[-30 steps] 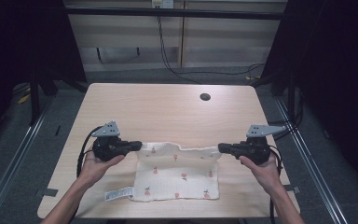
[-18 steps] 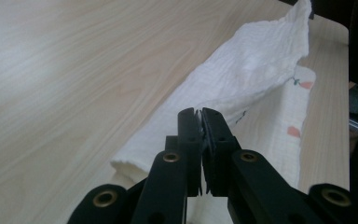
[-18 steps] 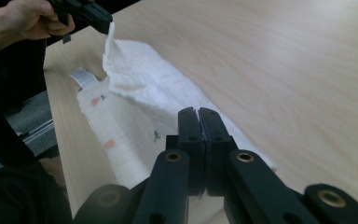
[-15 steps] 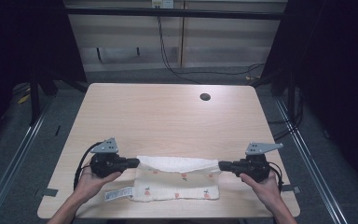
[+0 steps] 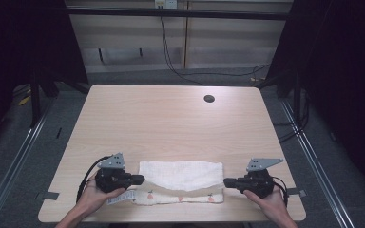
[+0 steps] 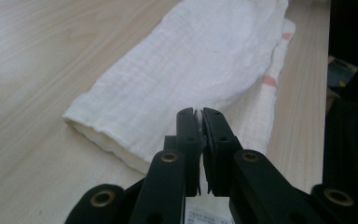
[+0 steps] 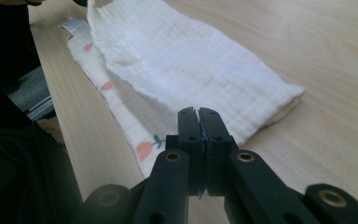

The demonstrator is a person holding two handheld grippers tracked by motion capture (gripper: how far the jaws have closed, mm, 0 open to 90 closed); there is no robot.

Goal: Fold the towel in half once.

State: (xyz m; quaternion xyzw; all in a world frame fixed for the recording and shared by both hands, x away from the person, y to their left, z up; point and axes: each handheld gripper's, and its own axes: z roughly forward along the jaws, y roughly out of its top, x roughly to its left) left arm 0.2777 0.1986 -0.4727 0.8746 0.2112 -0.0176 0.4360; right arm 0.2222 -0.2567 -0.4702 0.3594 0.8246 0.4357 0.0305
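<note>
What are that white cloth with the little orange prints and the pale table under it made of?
The white printed cloth looks like soft cotton gauze: a fine crinkled grid weave, matte, with limp folds and a slightly frayed edge. The pale table looks like wood-grain laminate or light wood: fine streaks, a smooth, faintly glossy top. Which of the two cannot be told.

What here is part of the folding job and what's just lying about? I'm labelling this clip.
In the job:
- white cloth, being folded
- left gripper, shut on a cloth corner
- right gripper, shut on the other corner

Just there:
- round hole in the table
- cables behind
</note>
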